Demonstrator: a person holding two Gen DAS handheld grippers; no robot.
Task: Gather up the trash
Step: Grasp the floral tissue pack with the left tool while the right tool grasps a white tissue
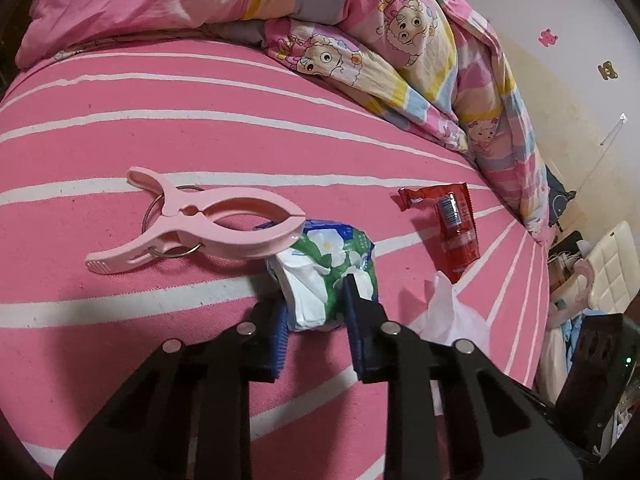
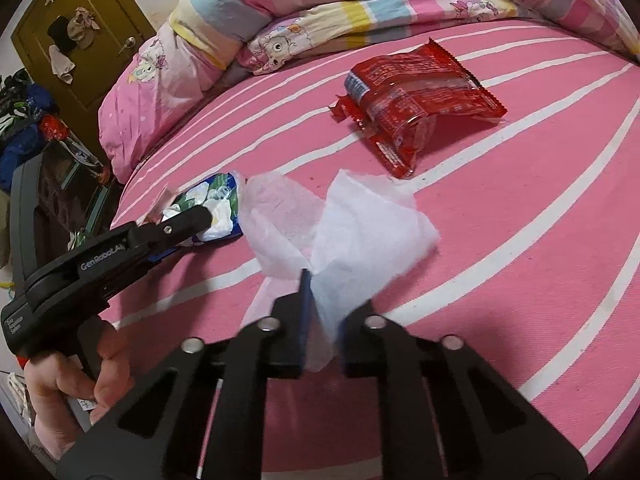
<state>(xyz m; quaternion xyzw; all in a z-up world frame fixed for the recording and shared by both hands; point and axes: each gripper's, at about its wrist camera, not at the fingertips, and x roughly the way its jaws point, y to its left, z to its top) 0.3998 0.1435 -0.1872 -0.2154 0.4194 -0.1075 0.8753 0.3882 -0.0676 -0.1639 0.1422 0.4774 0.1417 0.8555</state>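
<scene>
A green, white and blue tissue packet lies crumpled on the pink striped bed sheet. My left gripper has its blue pads pressed on both sides of the packet. The right wrist view shows that same packet under the left gripper. My right gripper is shut on a corner of a white paper tissue, which stands up from the sheet. An empty red snack wrapper lies beyond it; in the left wrist view the red wrapper is right of the packet.
A large pink clothes clip with a metal ring lies just left of the packet. A rumpled cartoon quilt lines the far side of the bed. A hand holds the left gripper. The bed edge and a door are at the left.
</scene>
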